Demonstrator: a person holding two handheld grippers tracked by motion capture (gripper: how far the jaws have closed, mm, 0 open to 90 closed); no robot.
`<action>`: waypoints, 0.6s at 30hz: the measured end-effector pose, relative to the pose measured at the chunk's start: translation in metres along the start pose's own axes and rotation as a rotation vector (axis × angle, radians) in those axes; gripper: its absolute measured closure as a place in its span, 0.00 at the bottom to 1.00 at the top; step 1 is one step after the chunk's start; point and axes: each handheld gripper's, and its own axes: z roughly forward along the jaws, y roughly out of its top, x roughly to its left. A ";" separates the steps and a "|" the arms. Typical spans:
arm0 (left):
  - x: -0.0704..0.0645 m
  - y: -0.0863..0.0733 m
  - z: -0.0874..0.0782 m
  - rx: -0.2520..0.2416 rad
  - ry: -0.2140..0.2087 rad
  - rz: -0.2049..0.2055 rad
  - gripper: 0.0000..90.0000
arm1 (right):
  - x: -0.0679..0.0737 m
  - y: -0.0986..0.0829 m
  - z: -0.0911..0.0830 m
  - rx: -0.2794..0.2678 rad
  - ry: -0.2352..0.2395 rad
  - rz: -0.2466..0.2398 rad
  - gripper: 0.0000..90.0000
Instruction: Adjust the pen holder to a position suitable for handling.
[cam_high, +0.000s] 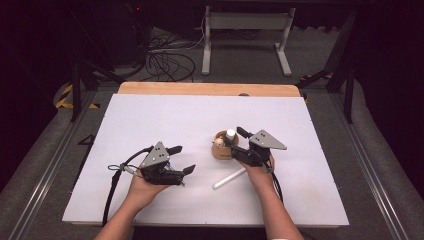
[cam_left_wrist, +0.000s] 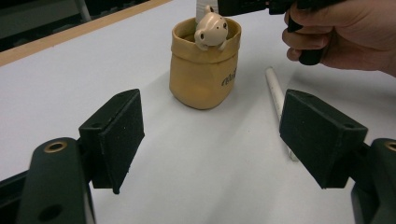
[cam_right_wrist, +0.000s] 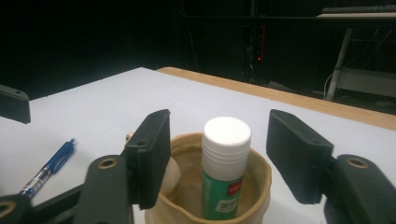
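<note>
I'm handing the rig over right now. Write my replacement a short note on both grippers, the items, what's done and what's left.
Left gripper: open, empty, low over the table left of the pen holder.
Right gripper: open, jaws either side of the glue stick, not touching it.
Done: glue stick stands upright in the tan holder.
Left, likely: white pen lies on the table beside the holder; a blue pen also lies on the table. Both probably go in.

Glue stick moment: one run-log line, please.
right gripper open, astride glue stick | stick upright in holder | left gripper open, idle
</note>
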 end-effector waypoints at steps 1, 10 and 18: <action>0.000 0.000 0.000 0.000 0.000 0.000 0.25 | 0.000 0.001 -0.001 -0.004 0.003 -0.001 0.41; 0.000 0.000 -0.001 -0.001 0.003 0.003 0.25 | 0.002 0.009 -0.007 0.017 -0.023 -0.007 0.22; 0.000 0.000 0.000 0.001 0.002 -0.002 0.25 | -0.001 0.013 -0.013 0.009 -0.016 0.000 0.16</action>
